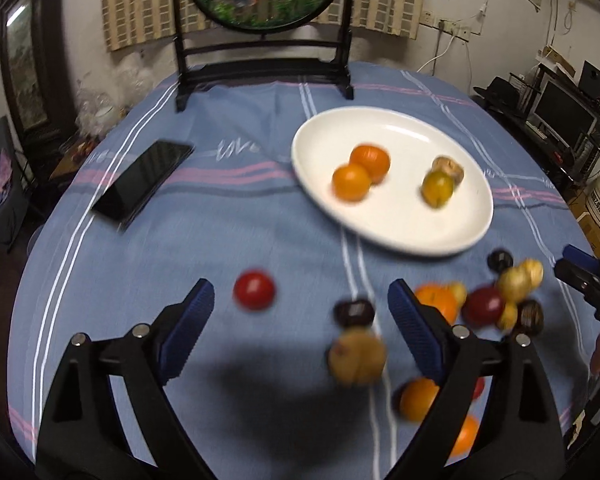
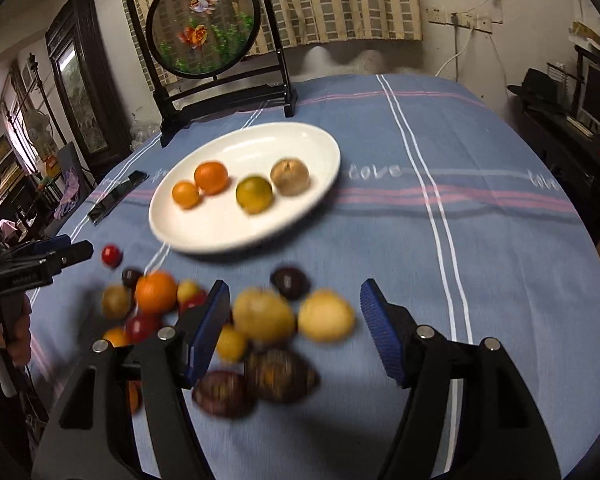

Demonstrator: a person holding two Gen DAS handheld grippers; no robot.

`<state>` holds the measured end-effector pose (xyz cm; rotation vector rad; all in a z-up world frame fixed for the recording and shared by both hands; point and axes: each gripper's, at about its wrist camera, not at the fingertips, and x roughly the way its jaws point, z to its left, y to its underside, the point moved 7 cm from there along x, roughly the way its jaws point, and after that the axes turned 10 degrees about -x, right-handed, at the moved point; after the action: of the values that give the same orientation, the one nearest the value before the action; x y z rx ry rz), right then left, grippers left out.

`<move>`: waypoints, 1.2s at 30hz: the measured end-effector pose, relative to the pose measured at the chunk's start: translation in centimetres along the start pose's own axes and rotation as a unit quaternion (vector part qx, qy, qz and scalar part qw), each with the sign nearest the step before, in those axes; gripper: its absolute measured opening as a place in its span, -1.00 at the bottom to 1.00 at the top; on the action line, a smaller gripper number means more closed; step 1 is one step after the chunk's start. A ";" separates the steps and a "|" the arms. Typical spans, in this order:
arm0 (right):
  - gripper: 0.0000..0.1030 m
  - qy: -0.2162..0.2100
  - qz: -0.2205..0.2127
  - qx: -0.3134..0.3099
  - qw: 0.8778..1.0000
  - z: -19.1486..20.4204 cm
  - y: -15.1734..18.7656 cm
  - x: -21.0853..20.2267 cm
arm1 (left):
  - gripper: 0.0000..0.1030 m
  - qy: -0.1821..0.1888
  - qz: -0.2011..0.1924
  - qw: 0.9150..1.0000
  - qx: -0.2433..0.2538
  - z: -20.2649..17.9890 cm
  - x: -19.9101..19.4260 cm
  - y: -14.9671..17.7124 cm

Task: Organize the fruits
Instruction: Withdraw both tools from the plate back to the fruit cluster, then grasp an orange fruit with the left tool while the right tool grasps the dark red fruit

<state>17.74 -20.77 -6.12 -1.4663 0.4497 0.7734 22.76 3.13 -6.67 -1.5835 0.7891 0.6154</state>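
Observation:
A white oval plate (image 1: 400, 236) (image 2: 236, 236) holds two orange fruits (image 1: 352, 182) (image 2: 211, 177), a green-yellow fruit (image 1: 437, 188) (image 2: 254, 194) and a tan fruit (image 2: 290, 176). Several loose fruits lie on the blue cloth near me: a red one (image 1: 254, 289) (image 2: 111, 255), a tan one (image 1: 356, 357), an orange (image 2: 155, 292), yellow ones (image 2: 326, 315) and dark brown ones (image 2: 280, 374). My left gripper (image 1: 300, 304) is open above the cloth with nothing pressed between its pads. My right gripper (image 2: 294, 304) is open over the yellow fruits, gripping none.
A black phone (image 1: 142, 182) lies on the cloth left of the plate. A dark framed round screen (image 1: 260, 52) (image 2: 204, 40) stands at the table's far edge. The other gripper shows at the frame edge (image 1: 588, 280) (image 2: 40, 264), with a hand under it.

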 end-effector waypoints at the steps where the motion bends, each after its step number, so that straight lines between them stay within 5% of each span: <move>1: 0.32 0.001 0.000 0.001 1.000 0.0 0.6 -0.3 | 0.76 0.000 0.002 1.000 0.000 0.2 -0.2 0.7; 15: 0.33 -0.022 0.031 0.016 0.999 2.4 7.8 -2.4 | 0.77 0.007 0.031 0.999 -0.007 1.1 -2.2 7.6; 23: 0.32 -0.039 0.060 -0.059 0.996 6.9 7.7 -1.3 | 0.77 0.015 0.032 0.999 -0.008 0.9 -2.3 7.7; 36: 0.28 -0.005 0.105 -0.068 0.992 8.0 6.2 3.0 | 0.78 0.025 0.038 0.999 -0.009 0.9 -1.7 7.8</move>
<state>14.02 -12.76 -11.91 -1.5567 0.5583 0.9936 15.71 3.76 -10.39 -1.5964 0.8878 0.6413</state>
